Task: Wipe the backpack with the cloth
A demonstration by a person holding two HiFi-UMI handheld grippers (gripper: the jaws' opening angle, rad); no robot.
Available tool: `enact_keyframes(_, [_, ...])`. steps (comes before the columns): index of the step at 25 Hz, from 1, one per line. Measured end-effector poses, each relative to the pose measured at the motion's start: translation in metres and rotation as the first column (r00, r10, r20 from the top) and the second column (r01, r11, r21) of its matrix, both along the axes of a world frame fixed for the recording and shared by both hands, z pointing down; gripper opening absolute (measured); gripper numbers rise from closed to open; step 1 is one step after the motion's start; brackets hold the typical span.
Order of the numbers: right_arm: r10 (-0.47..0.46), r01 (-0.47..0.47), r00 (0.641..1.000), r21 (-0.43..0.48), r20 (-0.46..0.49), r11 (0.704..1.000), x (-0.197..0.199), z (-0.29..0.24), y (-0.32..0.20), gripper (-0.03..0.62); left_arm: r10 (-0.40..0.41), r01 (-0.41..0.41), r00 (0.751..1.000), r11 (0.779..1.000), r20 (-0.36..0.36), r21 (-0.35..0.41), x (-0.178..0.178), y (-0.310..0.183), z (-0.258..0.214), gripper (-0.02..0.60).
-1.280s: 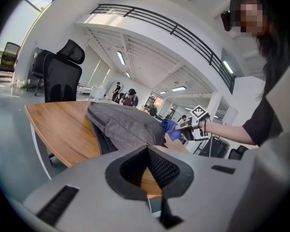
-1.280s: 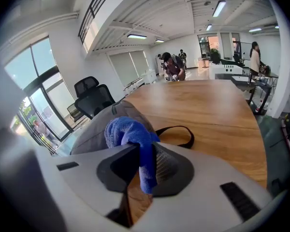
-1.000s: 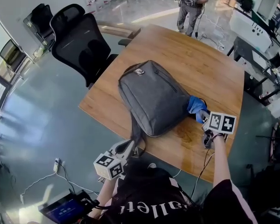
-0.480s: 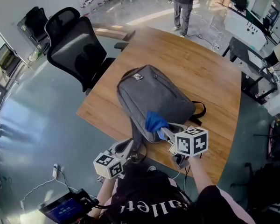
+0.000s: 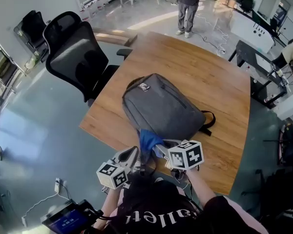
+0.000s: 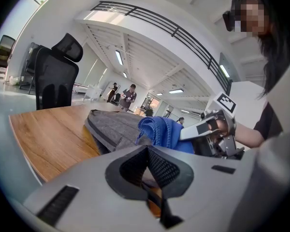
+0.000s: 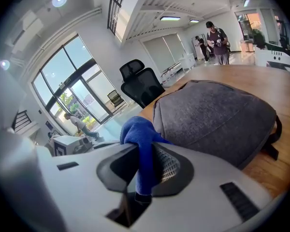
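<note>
Two tools crowd the worktop's [image 5: 215, 82] near edge: right tool [image 5: 159, 146] clamping the blue cloth [image 5: 147, 138] on the backpack's [image 5: 163, 108] near end, left tool [image 5: 132, 154] pinched shut, open wood beyond.

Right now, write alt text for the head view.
The right tool holds a blue cloth on the near end of a grey backpack lying on a wooden table. The left tool sits close beside it at the table edge.

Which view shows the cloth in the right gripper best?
The right gripper view: the cloth sits close up, pinched between the jaws. The head view shows it small at the backpack's near end; the left gripper view shows only its bunched side.
</note>
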State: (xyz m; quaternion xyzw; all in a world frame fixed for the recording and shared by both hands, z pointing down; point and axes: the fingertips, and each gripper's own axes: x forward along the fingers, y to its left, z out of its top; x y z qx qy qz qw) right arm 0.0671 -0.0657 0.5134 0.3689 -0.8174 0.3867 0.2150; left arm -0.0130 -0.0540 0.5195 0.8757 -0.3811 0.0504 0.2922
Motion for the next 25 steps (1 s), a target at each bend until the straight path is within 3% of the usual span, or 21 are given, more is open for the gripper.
enact_keyframes(6, [0.067,-0.067,0.997,0.011,-0.024,0.998,0.018,-0.001,-0.03,0.069,0.028,-0.028,0.999,1.0,-0.015,0.004,-0.007,-0.025,0.002,0.0])
enact_keyframes(15, [0.217,-0.214,0.971,0.04,-0.105,0.976,0.078,-0.003,-0.087,0.069,0.057,-0.057,0.998,0.998,-0.024,-0.002,-0.022,-0.054,-0.001,0.0])
enact_keyframes(25, [0.344,-0.338,0.908,0.066,-0.237,0.939,0.182,0.003,-0.131,0.069,0.06,-0.06,0.998,0.998,-0.019,-0.011,-0.023,-0.058,0.002,0.0])
